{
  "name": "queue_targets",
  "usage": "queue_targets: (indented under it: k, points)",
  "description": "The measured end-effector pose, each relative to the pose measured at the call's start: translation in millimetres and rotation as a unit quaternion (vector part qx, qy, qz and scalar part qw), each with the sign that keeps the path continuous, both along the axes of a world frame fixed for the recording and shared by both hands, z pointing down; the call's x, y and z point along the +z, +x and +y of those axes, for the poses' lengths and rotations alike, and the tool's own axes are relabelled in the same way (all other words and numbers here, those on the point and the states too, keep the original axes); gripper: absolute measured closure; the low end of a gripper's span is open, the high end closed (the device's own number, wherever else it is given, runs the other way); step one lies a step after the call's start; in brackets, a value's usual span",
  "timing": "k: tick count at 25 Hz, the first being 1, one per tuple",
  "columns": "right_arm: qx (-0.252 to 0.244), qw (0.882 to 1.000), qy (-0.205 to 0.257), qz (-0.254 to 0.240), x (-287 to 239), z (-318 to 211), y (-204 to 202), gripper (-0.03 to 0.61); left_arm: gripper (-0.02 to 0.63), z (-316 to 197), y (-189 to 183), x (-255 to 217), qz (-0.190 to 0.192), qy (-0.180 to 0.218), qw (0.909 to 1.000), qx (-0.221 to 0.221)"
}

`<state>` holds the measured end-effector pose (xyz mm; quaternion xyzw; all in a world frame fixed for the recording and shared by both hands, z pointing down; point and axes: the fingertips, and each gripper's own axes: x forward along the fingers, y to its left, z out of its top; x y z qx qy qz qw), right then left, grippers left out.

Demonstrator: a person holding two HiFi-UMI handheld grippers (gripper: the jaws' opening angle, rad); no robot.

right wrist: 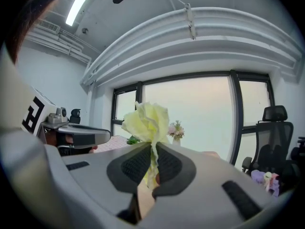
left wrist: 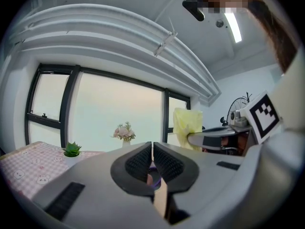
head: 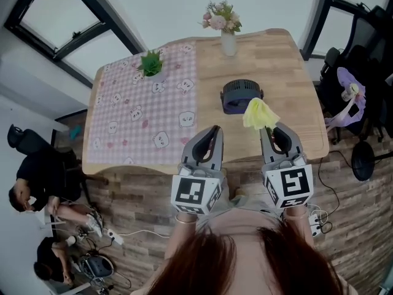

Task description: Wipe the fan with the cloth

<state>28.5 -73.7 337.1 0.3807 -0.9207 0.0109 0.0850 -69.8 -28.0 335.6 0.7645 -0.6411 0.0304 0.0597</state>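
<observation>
Pointing upward, cloth (right wrist: 147, 120) clamped in right gripper (right wrist: 153, 148)

Bright, even daylight. Windows (left wrist: 119, 116) beyond the jaws wash out pale; ceiling strip light (left wrist: 233, 22) above them glares. Shadows faint. Heavy fisheye bending, dark corners. Left gripper (left wrist: 152, 149) body near lens soft.

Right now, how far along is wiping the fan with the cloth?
Done: the right gripper has its jaws clamped on the yellow cloth. In hand: the cloth is raised in the air, not on the fan. The left gripper is shut, empty. Left: all the wiping.
</observation>
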Motion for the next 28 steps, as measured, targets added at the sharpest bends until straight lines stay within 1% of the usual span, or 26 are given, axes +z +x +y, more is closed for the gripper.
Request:
queue_targets:
  k: [7, 15, 22, 28]
  points:
    - [0.022, 0.999, -0.018, 0.020, 10.7, -37.5, -36.3, 0.561, 0.600, -40.6, -36.2, 2.5, 0.002, -0.003, 0.9998, 0.021]
    - [0.054, 0.996, -0.054, 0.055, 36.0, -67.6, -71.8, 0.561, 0.600, -72.3, -62.7, 10.6, 0.009, -0.007, 0.9987, 0.050]
    - [0.061, 0.990, -0.073, 0.103, 60.6, -82.5, -103.9, 0.560, 0.600, -90.4, -80.6, 17.8, 0.014, -0.012, 0.9971, 0.073]
    - [0.061, 0.983, -0.089, 0.146, 86.1, -95.3, -130.2, 0.561, 0.600, -101.6, -97.4, 26.9, 0.019, -0.024, 0.9961, 0.083]
